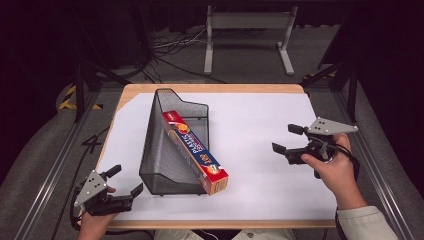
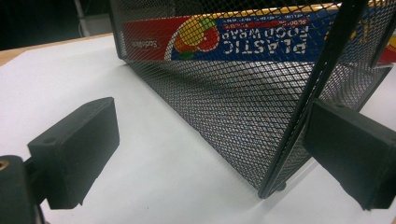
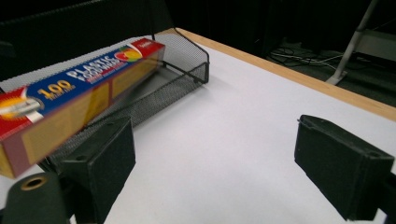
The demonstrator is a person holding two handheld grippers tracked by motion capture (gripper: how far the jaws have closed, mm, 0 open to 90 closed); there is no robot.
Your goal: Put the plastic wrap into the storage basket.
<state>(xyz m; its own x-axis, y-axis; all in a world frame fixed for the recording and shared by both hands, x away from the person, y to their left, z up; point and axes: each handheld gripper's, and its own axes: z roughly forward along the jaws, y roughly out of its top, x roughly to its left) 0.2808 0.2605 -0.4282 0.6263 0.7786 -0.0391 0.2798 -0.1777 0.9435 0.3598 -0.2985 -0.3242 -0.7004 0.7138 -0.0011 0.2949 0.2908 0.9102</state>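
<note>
Lying slantwise in the black wire-mesh file tray (image 1: 167,150), a long blue-and-red cardboard box of plastic food wrap (image 1: 196,151) runs from the tray's far side to its near open end, its near tip overhanging onto the white-covered table (image 1: 260,145). Left hand-held gripper (image 1: 124,181): jaws spread, empty, just beside the tray's near left corner. Right hand-held gripper (image 1: 287,139): jaws spread, empty, well apart to the box's right. Judgement: the left is nearer, but mesh stands between it and the box; the right faces the box's open long side.

"PLASTIC FOOD WRAP" and "100" on the blue-and-red box (image 3: 70,88) in the mesh basket (image 1: 162,150)
</note>
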